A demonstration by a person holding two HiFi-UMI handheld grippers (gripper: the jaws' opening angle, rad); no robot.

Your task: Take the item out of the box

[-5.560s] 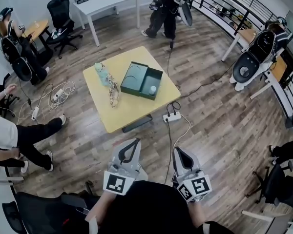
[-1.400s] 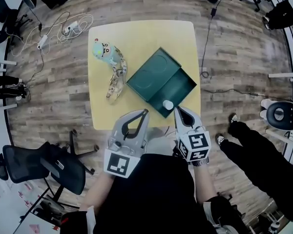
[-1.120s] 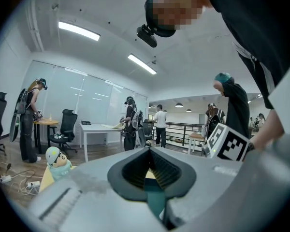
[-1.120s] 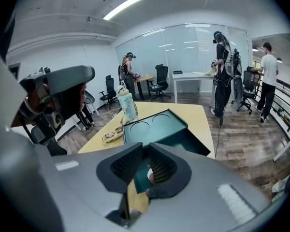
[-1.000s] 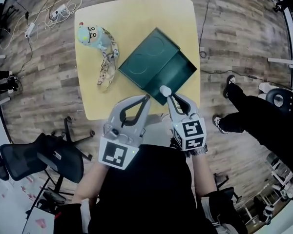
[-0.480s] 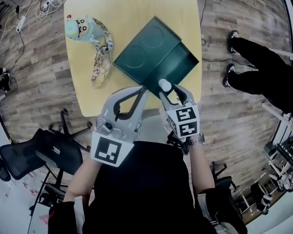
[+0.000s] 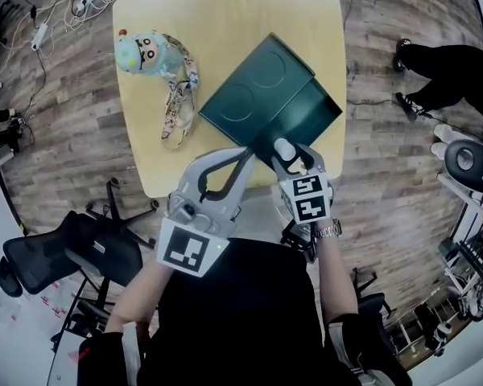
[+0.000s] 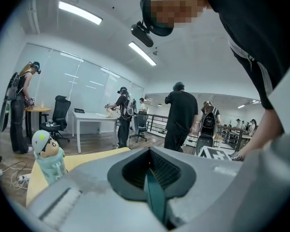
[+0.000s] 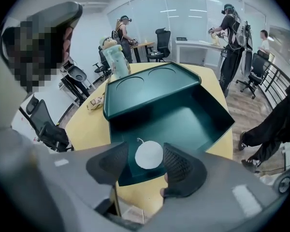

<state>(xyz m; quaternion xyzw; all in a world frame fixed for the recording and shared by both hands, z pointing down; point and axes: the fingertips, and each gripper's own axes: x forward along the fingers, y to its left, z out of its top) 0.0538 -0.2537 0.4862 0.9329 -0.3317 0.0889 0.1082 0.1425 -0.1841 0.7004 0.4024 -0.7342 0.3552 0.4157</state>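
Observation:
A dark green box (image 7: 310, 109) lies open on the yellow table (image 7: 217, 14), its lid (image 7: 253, 87) resting next to it. A small white ball (image 7: 283, 147) sits in the box's near corner. My right gripper (image 7: 293, 153) straddles it. In the right gripper view the ball (image 9: 149, 154) lies between the pads of my right gripper (image 9: 146, 149) with a sliver of space on each side, and the jaws are opening. My left gripper (image 7: 246, 151) is shut at the box's near edge. In the left gripper view a thin green wall stands between the jaws of my left gripper (image 8: 150, 170).
A pale blue doll with a patterned strap (image 7: 149, 55) lies on the table's left side. An office chair (image 7: 80, 256) stands left of the person holding the grippers. People stand around the room, one just right of the table (image 7: 455, 59). Cables lie on the floor at the far left.
The right jaws, earlier shut on the white ball, have spread apart around it. The left gripper's tip has come up against the box's near edge.

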